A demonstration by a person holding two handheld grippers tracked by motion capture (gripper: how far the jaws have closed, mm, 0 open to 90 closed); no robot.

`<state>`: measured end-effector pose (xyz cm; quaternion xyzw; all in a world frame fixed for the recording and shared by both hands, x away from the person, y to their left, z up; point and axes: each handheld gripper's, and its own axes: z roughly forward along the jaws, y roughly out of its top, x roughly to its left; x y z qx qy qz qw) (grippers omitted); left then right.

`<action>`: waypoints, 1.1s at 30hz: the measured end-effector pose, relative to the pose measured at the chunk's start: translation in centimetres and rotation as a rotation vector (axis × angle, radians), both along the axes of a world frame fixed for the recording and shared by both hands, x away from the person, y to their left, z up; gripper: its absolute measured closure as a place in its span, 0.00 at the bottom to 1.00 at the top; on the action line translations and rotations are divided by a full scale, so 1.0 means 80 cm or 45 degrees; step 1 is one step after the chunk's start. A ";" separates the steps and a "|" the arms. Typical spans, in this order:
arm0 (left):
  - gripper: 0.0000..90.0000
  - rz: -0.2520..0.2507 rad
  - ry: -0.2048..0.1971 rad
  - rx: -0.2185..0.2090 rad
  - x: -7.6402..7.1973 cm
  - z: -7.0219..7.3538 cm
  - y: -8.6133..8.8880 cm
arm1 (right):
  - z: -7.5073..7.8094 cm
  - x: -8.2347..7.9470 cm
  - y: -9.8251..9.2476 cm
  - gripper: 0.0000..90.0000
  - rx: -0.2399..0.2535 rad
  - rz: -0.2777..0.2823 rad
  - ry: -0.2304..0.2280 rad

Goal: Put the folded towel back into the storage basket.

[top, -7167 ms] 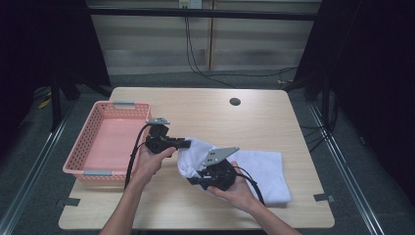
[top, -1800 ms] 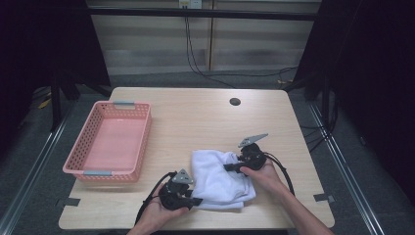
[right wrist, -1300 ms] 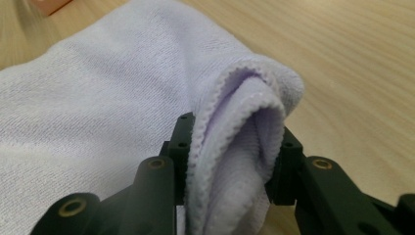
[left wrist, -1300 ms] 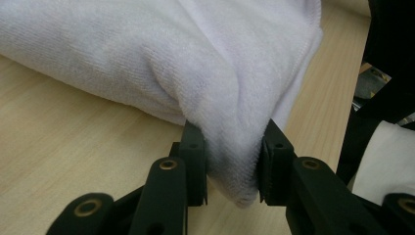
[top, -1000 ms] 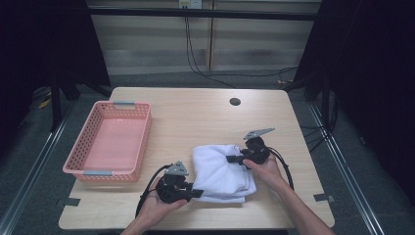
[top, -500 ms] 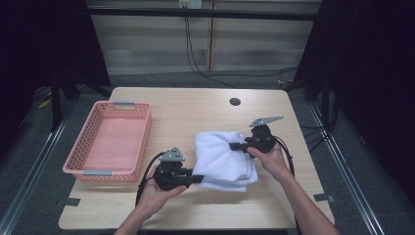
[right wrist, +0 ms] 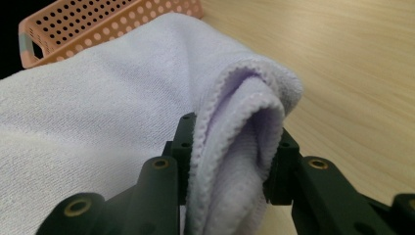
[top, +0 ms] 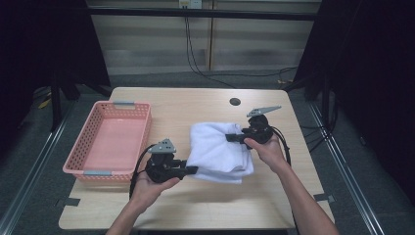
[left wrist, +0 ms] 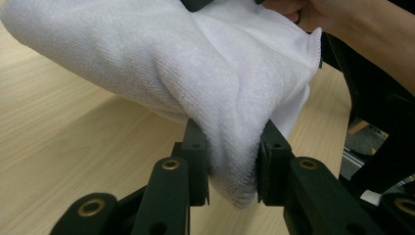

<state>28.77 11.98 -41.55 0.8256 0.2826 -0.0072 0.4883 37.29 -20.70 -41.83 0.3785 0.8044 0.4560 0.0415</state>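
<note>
Fingers of the left gripper (top: pixel 188 170) clamp a thick bunched fold of the white towel (top: pixel 219 151) at its near corner, cloth bulging between and beyond them. Farther off, the right gripper (top: pixel 234 138) has its fingers pinched on the towel's doubled, stitched edge, the folds packed between them. Between the two grips the towel sags over the desk (top: pixel 205 105). Beyond the left fingers' outer side sits a pink basket (top: pixel 80 147).
</note>
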 end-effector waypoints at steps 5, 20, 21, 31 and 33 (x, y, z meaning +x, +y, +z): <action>0.79 0.032 -0.004 -0.013 0.002 0.004 0.009 | 0.003 0.010 0.009 0.73 0.023 0.017 0.000; 0.79 0.104 -0.026 -0.087 0.009 0.032 0.057 | 0.044 0.035 0.055 0.73 0.050 0.083 -0.047; 0.79 0.112 -0.029 -0.088 0.009 0.033 0.060 | 0.047 0.036 0.059 0.73 0.043 0.087 -0.055; 0.79 0.178 -0.051 -0.136 0.013 0.048 0.103 | 0.069 0.053 0.103 0.73 0.033 0.126 -0.074; 0.79 0.178 -0.061 -0.149 0.013 0.052 0.110 | 0.074 0.054 0.113 0.73 0.026 0.138 -0.085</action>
